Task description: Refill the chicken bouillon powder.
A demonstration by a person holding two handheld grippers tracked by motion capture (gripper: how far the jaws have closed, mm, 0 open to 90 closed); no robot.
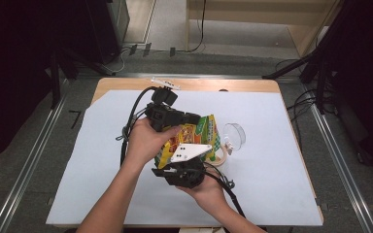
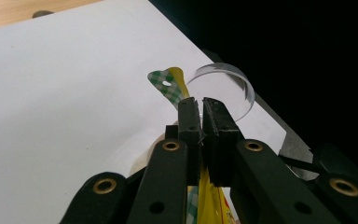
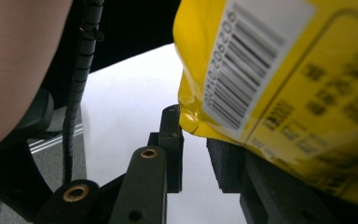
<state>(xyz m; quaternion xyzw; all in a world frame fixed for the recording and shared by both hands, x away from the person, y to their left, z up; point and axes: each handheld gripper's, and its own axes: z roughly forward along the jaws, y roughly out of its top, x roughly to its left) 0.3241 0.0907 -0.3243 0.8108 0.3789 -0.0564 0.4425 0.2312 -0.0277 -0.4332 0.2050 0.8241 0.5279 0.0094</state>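
The yellow printed snack bag with a green-checked top edge, held above the white-papered counter, is clamped by the left tool; right tool stands slightly parted under its barcoded corner, clear plastic cup just beside.

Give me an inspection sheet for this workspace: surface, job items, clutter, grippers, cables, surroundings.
Surface: wooden table covered by a white sheet.
Job's things: yellow snack bag held up over the middle of the sheet; green check seal at its end, barcode on its back.
Clutter: clear plastic cup on its side right of the bag; a pale ring partly hidden under the bag; small clear item at the far edge, too small to identify.
Grippers: left hand-held gripper shut on the bag's edge; right hand-held gripper at the bag's corner, grip unclear.
Cables: black cable trails from each gripper.
Surroundings: grey floor, floor rails, dark stands.
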